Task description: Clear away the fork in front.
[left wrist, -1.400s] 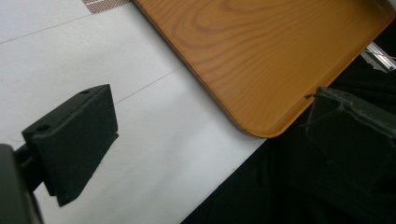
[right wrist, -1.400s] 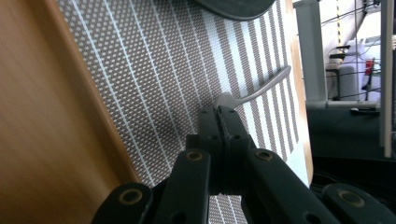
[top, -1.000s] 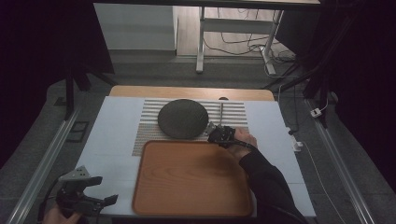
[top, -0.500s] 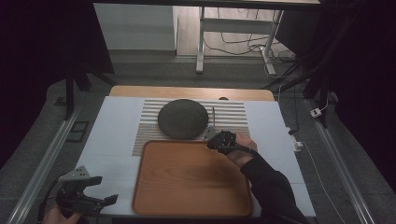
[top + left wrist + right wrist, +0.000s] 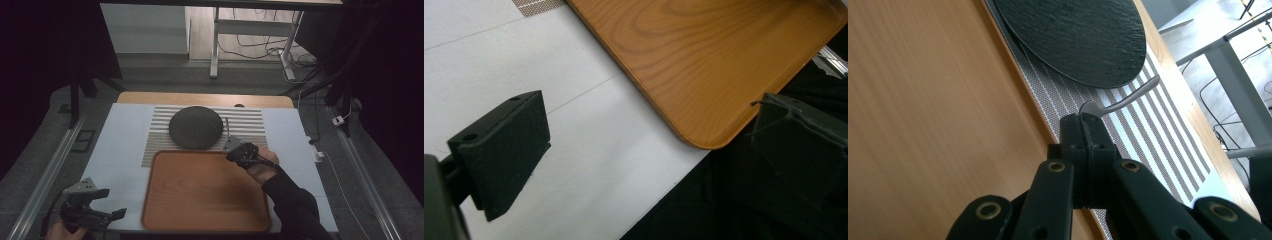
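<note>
The right gripper (image 5: 239, 149) pinches a metal utensil (image 5: 1120, 102) (handle pointing away towards the table's far edge); left gripper (image 5: 95, 212) jaws spread.

White-topped table (image 5: 120, 145) with a wooden far edge. On it, a striped mat (image 5: 250, 125) and, just nearer, a wooden tray (image 5: 200, 195). On the mat, a dark round plate (image 5: 195, 127).

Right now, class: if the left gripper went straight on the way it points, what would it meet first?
The left gripper, jaws open, points across the white table cover towards the wooden tray. It would probably meet the tray's near corner first, though depth is hard to judge.
</note>
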The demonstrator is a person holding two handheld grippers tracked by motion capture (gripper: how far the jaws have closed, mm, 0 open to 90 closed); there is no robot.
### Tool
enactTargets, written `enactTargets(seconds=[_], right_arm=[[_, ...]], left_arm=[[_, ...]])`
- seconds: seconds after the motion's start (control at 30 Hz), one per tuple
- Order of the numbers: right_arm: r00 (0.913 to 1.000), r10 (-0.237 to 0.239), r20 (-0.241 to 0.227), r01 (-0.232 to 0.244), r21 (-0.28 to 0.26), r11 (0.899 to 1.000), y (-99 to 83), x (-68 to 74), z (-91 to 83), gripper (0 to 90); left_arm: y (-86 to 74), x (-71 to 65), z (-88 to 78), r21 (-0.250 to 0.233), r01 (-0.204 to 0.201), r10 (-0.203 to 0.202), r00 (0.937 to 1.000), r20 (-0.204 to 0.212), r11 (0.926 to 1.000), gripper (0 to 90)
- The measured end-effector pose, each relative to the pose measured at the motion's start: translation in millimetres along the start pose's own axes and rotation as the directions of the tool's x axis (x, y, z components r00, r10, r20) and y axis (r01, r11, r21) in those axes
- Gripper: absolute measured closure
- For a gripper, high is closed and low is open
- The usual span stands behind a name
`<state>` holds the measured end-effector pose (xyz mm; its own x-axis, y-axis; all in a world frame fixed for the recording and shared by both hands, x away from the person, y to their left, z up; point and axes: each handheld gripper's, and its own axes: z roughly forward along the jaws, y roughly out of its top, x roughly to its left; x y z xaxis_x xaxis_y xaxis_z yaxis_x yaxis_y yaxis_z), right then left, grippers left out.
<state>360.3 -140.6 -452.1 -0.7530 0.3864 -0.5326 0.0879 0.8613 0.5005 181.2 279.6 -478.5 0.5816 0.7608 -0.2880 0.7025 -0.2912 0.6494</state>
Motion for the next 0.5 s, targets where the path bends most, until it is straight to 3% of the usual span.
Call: enactTargets(seconds=[0.2,0.5], right_arm=[[0.9966,0.060,-0.057,-0.063,-0.056,0.996,-3.9,2.8,-17.4,89.9],[0.9814,0.119,-0.150,-0.136,-0.103,0.985,-10.1,8.6,-34.1,89.9]], left_arm=[[0.3,-1.0,-0.1,-0.004,-0.011,0.011,0.9999,0.003,0.9999,1.2],[5.1,-3.4,3.0,-0.065,-0.036,0.041,0.9964,0.074,0.9972,0.0]])
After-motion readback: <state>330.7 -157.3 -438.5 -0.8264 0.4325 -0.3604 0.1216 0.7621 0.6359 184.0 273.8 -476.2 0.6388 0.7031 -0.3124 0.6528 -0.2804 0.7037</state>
